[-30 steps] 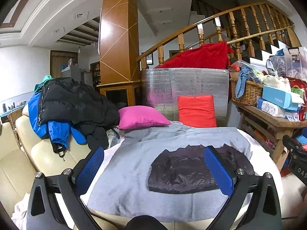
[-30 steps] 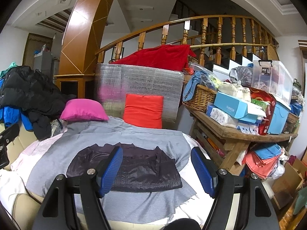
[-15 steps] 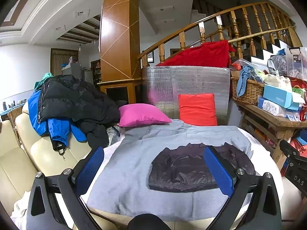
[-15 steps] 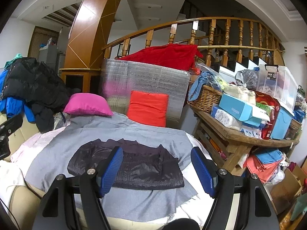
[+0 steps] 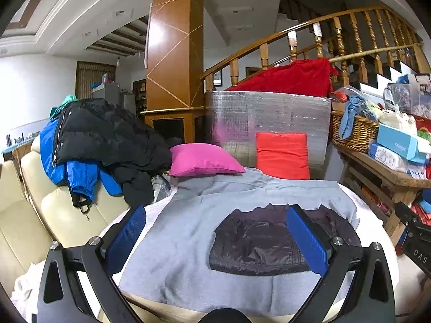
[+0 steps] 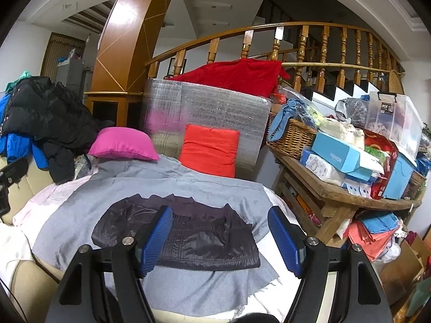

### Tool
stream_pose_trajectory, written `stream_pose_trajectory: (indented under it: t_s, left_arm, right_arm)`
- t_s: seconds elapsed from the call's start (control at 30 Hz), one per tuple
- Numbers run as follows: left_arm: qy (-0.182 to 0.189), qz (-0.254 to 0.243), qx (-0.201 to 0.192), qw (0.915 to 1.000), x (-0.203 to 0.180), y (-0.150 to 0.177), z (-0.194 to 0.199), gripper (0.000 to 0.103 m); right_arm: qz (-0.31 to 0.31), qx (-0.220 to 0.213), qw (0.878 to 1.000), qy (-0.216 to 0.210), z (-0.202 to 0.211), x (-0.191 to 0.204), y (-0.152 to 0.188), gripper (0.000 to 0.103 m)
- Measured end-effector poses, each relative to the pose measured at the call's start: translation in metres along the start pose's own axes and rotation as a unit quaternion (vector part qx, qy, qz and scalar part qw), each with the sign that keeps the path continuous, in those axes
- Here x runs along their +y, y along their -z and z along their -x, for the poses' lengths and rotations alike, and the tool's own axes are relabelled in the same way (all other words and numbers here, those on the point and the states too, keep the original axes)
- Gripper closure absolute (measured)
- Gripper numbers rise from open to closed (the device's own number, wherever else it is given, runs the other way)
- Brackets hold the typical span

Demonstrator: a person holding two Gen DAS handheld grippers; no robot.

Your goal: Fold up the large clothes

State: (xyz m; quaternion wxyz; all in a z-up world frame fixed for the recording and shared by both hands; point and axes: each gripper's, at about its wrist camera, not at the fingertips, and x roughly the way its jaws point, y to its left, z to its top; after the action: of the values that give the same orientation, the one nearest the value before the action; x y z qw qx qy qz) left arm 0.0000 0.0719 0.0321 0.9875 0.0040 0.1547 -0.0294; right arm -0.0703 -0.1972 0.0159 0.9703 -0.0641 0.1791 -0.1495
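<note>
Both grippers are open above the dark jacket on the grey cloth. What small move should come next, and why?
Probably bring both down to the near hem of the dark jacket. The left gripper and right gripper are open and hold nothing, and the jacket lies flat on the grey cloth, looking already folded at least once, so a grasp on that edge could start the next fold.

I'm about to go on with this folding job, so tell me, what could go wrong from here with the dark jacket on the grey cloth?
1. The dark jacket looks slick and lies on a loose grey cloth; an open claw closing low may pinch both layers and drag the cloth.
2. The jacket lies near the cloth's right edge, beside the crowded wooden table; a wide swing there might knock boxes.
3. The left claw hangs left of the jacket, so the grasps may be uneven.
</note>
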Motion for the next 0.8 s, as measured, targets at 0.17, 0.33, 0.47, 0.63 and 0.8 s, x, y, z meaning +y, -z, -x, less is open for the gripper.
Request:
stream_pose_trajectory:
  t_s: [0.17,0.33,0.47,0.63,0.8]
  left_arm:
    - [-0.011,0.007,0.020,0.9997,0.009,0.007,-0.020,0.000]
    - [-0.029,0.005,0.027,0.9992,0.016,0.012,-0.038,0.000]
    - [-0.031,0.005,0.036,0.9988,0.020,0.014,-0.054,0.000]
    - [-0.031,0.001,0.049,0.9983,0.019,0.014,-0.077,0.000]
    - [-0.031,-0.005,0.057,0.9979,0.014,0.014,-0.097,0.000]
  right_arm:
    - [0.001,0.007,1.000,-0.009,-0.015,0.010,0.003,0.026]
    - [-0.015,0.001,1.000,-0.017,-0.026,0.017,0.002,0.026]
    - [-0.004,0.004,1.000,-0.014,-0.040,0.025,0.000,0.026]
    - [-0.005,0.001,1.000,-0.016,-0.058,0.031,-0.005,0.026]
    - [-0.004,-0.004,1.000,-0.018,-0.078,0.036,-0.010,0.026]
